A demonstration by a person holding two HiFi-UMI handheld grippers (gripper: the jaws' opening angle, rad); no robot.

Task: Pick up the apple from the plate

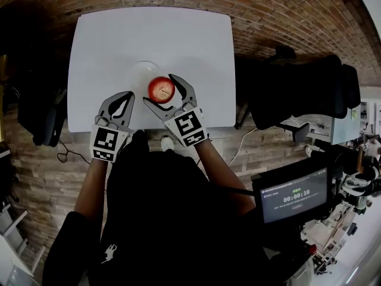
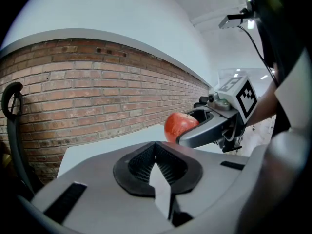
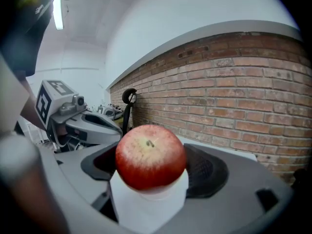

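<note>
A red apple (image 1: 161, 89) sits between the two jaws of my right gripper (image 1: 159, 89), which is shut on it at the near edge of a white plate (image 1: 140, 70) on the white table (image 1: 190, 34). In the right gripper view the apple (image 3: 150, 155) fills the gap between the dark pads (image 3: 207, 170). My left gripper (image 1: 128, 95) rests to the left of the apple, shut and holding nothing. In the left gripper view its jaw tips (image 2: 156, 145) meet, and the apple (image 2: 178, 126) shows beyond them in the right gripper (image 2: 210, 126).
The table stands on a brick floor (image 1: 280, 16). A black chair (image 1: 303, 88) is to the table's right and a dark object (image 1: 37, 115) to its left. A monitor showing a timer (image 1: 294, 196) is at the lower right.
</note>
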